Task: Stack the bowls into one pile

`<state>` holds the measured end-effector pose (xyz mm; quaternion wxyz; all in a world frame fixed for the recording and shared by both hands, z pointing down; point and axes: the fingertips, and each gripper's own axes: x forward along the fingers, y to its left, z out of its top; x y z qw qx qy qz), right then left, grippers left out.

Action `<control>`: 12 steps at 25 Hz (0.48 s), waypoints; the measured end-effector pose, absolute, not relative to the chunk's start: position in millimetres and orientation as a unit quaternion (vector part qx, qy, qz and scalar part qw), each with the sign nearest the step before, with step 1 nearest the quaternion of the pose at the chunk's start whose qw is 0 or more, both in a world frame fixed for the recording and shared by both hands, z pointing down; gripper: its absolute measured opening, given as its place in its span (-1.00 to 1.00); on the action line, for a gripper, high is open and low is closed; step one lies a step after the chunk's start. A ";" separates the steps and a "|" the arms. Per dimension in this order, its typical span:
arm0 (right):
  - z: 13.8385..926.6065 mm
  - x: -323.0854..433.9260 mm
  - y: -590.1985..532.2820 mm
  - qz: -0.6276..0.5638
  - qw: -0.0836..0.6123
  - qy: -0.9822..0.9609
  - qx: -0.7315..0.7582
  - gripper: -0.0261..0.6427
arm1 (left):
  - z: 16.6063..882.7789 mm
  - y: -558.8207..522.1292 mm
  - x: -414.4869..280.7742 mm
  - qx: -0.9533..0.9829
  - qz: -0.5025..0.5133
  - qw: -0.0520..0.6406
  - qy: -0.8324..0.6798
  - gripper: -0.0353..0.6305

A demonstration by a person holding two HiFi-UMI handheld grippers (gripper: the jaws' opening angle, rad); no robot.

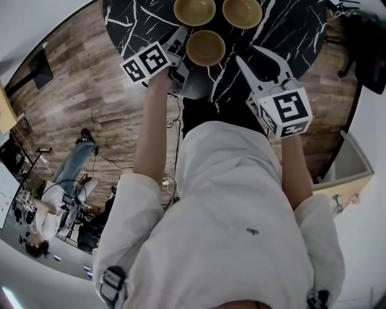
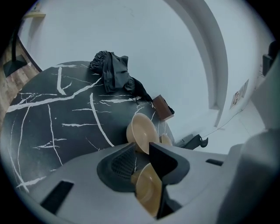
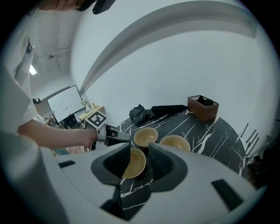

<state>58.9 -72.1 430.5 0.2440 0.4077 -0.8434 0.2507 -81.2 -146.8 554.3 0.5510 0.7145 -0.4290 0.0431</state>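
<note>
Three tan bowls stand apart on the black marble table (image 1: 289,30): a near bowl (image 1: 205,47), a far-left bowl (image 1: 194,10) and a far-right bowl (image 1: 242,12). My left gripper (image 1: 179,57) is at the near bowl's left side. In the left gripper view the gripper (image 2: 141,151) is open by a narrow gap, with the near bowl (image 2: 146,194) showing in that gap; contact is unclear. My right gripper (image 1: 259,60) hovers right of the near bowl, open and holding nothing. In the right gripper view, the gripper (image 3: 139,151) frames the near bowl (image 3: 134,162).
A brown wooden box (image 3: 202,106) and a heap of black cloth (image 3: 142,113) lie at the table's far side. The table's near edge sits just below both grippers. A person (image 1: 72,163) and equipment with cables stand on the wood floor to the left.
</note>
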 end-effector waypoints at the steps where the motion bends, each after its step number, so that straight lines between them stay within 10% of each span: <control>1: 430.9 59.1 -72.1 0.253 0.243 -0.842 0.410 -0.51 | 556.7 -148.0 -80.2 0.713 0.043 0.554 -0.427 -0.60; 12: 438.3 62.9 -66.6 0.274 0.243 -0.828 0.424 -0.52 | 569.2 -159.2 -73.2 0.676 -0.013 0.617 -0.403 -0.60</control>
